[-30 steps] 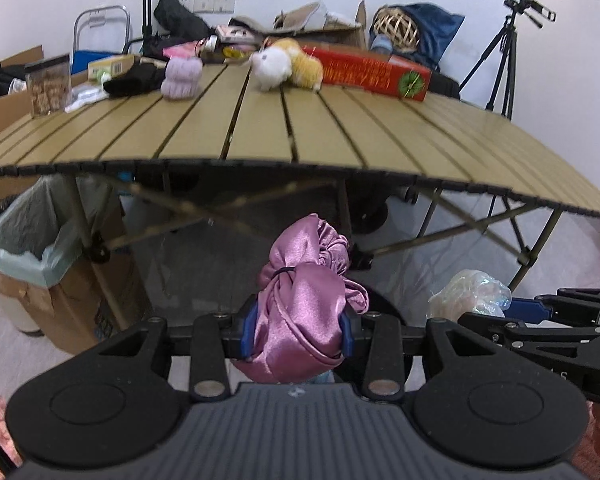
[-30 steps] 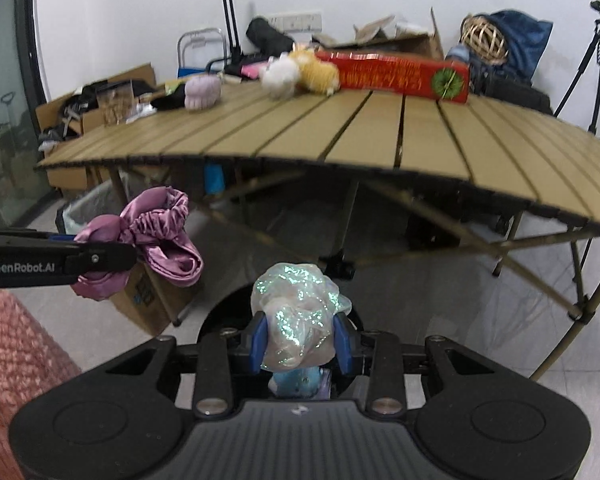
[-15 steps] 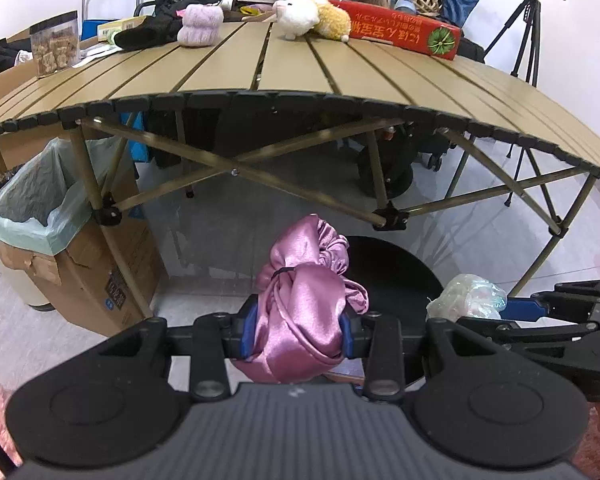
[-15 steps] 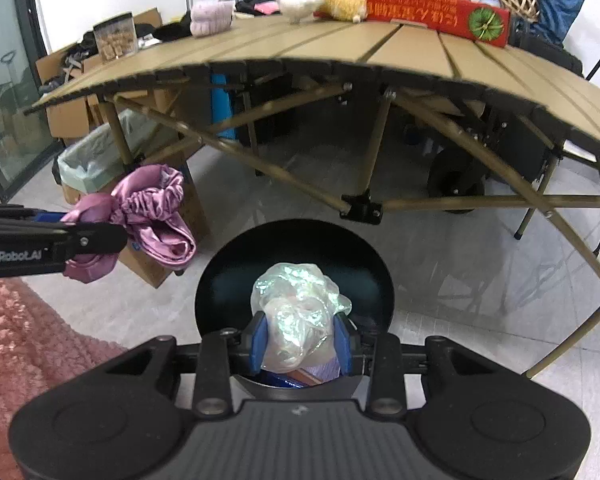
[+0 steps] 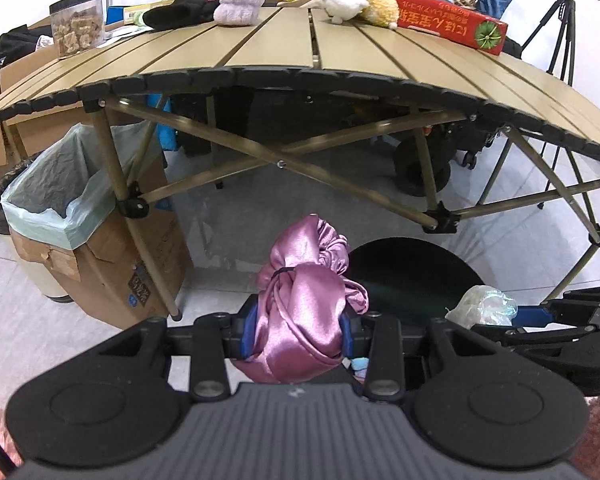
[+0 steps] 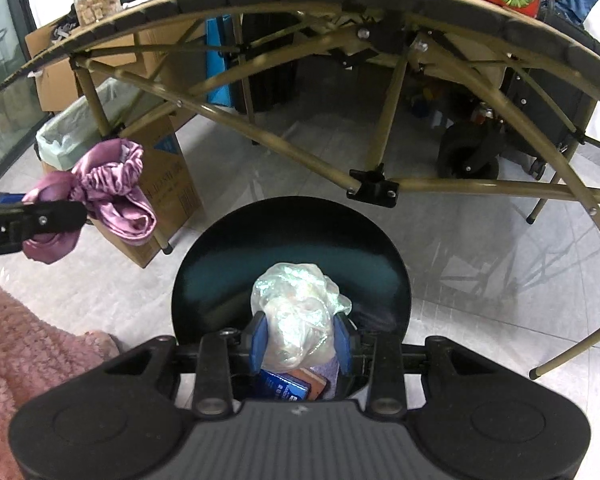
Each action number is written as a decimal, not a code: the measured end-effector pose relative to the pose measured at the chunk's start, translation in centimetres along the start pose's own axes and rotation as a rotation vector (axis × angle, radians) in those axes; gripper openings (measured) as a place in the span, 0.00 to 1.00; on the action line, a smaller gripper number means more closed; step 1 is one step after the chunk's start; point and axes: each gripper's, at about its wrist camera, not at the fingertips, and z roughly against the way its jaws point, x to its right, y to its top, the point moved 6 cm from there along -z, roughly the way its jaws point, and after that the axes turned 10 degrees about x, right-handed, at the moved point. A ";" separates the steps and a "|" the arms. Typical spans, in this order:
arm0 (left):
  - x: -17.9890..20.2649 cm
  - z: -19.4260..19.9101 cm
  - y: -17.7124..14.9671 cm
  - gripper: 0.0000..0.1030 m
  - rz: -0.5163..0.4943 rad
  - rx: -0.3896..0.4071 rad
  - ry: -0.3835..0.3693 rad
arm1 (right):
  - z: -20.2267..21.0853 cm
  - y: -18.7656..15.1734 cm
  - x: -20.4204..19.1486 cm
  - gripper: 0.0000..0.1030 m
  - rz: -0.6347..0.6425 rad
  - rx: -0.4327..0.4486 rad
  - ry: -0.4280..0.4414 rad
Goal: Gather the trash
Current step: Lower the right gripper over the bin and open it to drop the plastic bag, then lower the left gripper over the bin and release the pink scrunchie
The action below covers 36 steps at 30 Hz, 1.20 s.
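Right gripper (image 6: 300,342) jaws clench a plastic wad (image 6: 298,312) above the black bin (image 6: 204,276) holding boxes (image 6: 286,386); left gripper (image 5: 296,330) jaws clench pink cloth (image 5: 304,304).

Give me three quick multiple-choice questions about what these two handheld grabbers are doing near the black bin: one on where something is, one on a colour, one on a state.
1. Where is the crumpled plastic bag?
A. On the slatted table
B. Between the right gripper's fingers, above the black bin
C. In the lined cardboard box

2. What colour is the satin cloth in the left gripper?
A. Pink-purple
B. Green
C. White

3. What state is the left gripper in?
A. Wide open and empty
B. Shut on the satin cloth
C. Lying on the floor

Answers:
1. B: the right gripper pinches the bag, with the black bin open right beneath it.
2. A: the shiny cloth looks pink-purple in both views.
3. B: the blue pads squeeze the bunched cloth on both sides.
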 end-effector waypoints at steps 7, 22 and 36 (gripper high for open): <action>-0.2 -0.7 -0.2 0.38 0.002 -0.019 0.008 | -2.0 0.2 0.0 0.33 0.007 -0.023 -0.014; -0.4 -0.8 -0.4 0.38 0.014 -0.030 0.004 | -3.6 0.0 0.1 0.41 -0.011 -0.049 -0.016; -0.3 -0.9 -0.5 0.38 0.013 -0.034 -0.001 | -3.8 -0.2 -0.1 1.00 0.035 -0.043 -0.053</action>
